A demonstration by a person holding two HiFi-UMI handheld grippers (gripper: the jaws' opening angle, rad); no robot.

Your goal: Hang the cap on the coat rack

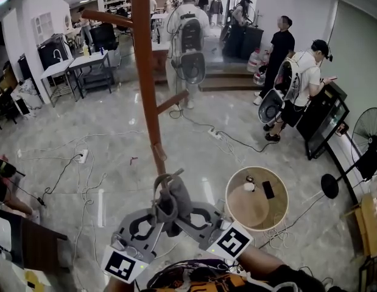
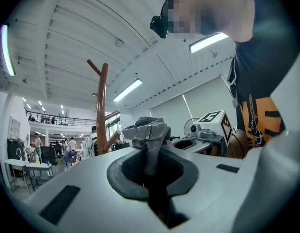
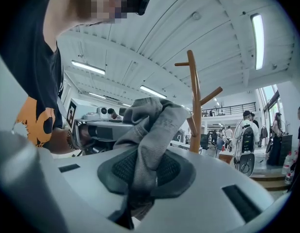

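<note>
Fingers (image 2: 126, 169) of the left gripper (image 2: 150, 165) stand almost together, pinching a thin fold of the grey fabric cap (image 2: 149, 130) beside its strap. Fingers (image 3: 173, 171) of the right gripper (image 3: 146, 171) stand a little wider, clamped on a thicker bunch of the same cap. The cap is held in the air between the two grippers. It is near the tall brown wooden coat rack (image 1: 144, 72), below its pegs and resting on none.

Judgement: the step in hand is the carry to a peg. Both grips should hold while the cap is raised. The short lower peg (image 1: 173, 100), slanting out on the pole's right, looks the nearest target. The grippers should draw apart to spread the cap's opening, then lower it over the peg tip before either grip lets go.

Only the head view shows the cable-strewn grey floor (image 1: 103, 163) and the pole running down to the cap. Only the gripper views show fabric pressed between the pads and the rack's top pegs against the ceiling. The left one adds the strap's buckle.
</note>
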